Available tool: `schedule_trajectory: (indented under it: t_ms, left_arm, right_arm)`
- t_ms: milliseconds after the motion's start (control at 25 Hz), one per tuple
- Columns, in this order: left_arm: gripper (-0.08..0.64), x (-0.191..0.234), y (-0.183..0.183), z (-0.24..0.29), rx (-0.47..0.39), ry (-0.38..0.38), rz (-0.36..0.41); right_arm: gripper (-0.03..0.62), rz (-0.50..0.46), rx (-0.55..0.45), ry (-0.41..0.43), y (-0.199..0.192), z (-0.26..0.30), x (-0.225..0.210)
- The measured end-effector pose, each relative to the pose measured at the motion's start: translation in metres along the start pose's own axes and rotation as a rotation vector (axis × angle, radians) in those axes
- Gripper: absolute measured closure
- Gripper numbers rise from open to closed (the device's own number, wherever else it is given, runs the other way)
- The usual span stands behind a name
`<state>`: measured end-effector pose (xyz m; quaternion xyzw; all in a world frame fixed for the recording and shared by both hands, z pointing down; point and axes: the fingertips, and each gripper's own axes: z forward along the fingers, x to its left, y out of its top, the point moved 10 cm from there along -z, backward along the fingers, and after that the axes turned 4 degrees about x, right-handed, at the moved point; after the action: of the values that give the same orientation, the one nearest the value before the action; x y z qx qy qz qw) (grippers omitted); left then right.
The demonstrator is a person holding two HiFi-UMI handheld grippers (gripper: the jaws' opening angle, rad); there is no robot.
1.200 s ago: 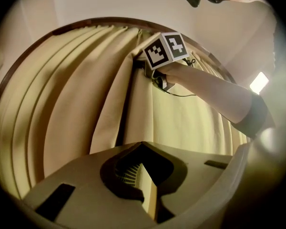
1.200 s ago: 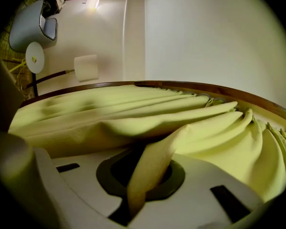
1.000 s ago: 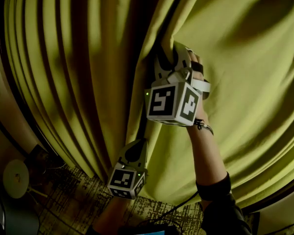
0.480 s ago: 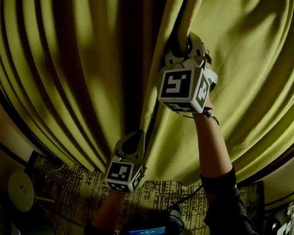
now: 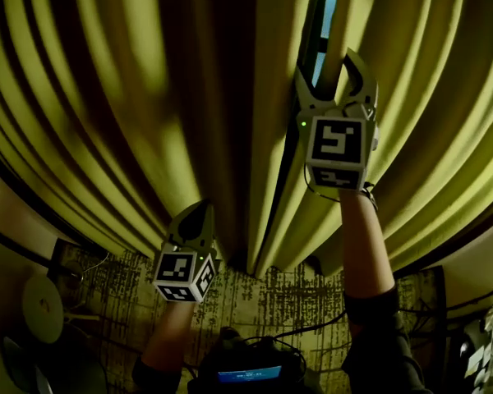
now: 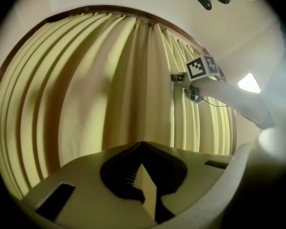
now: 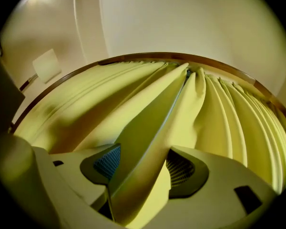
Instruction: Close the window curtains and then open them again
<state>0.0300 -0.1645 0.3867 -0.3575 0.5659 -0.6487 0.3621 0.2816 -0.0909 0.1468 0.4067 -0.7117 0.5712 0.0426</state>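
Head view: the curtains (image 5: pixel 189 97) are drawn nearly shut, with only a slit (image 5: pixel 323 19) remaining. My right gripper (image 5: pixel 333 72) sits just under that slit. My left gripper (image 5: pixel 195 216) is well below-left of it, above patterned carpet (image 5: pixel 255 302).

Left gripper view: its jaws are pressed together and empty.

Right gripper view: its jaws are opening, and the curtain edge (image 7: pixel 148 142) beside the slit lies loose between them.

I judge the closing done. Next I need to pinch the edges again and pull them apart.
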Motion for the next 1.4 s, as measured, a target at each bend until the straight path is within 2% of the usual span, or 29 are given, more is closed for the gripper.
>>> schedule_trajectory:
  t_ms: [240,440,600,640,760,840,1000,1160,1400]
  left_arm:
    - [0.571,-0.042,-0.020,-0.005,0.060,0.017,0.031]
    - [0.571,-0.058,-0.040,-0.015,0.103,0.025,0.050]
    - [0.572,-0.060,-0.058,-0.029,0.155,0.046,0.060]
    - [0.571,-0.060,-0.064,-0.032,0.171,0.053,0.060]
    - [0.571,-0.057,-0.082,-0.043,0.221,0.079,0.063]
    - [0.571,-0.056,-0.094,-0.053,0.247,0.099,0.067]
    - [0.571,-0.051,-0.110,-0.069,0.282,0.117,0.069]
    - [0.571,-0.033,-0.119,-0.087,0.300,0.103,0.053]
    - [0.572,0.008,-0.127,-0.111,0.305,0.041,0.043]
  right_arm:
    - [0.275,0.126,0.102,0.027,-0.063,-0.069,-0.031]
    - [0.280,0.256,0.224,0.103,-0.121,-0.134,-0.024]
    - [0.326,0.355,0.370,0.179,-0.187,-0.200,-0.006]
    - [0.341,0.370,0.412,0.190,-0.206,-0.218,-0.002]
    - [0.518,0.448,0.511,0.236,-0.249,-0.264,0.016]
    - [0.582,0.501,0.566,0.289,-0.266,-0.289,0.033]
    - [0.583,0.529,0.648,0.374,-0.281,-0.317,0.071]
    - [0.583,0.544,0.698,0.422,-0.269,-0.329,0.111]
    - [0.583,0.544,0.757,0.393,-0.246,-0.335,0.163]
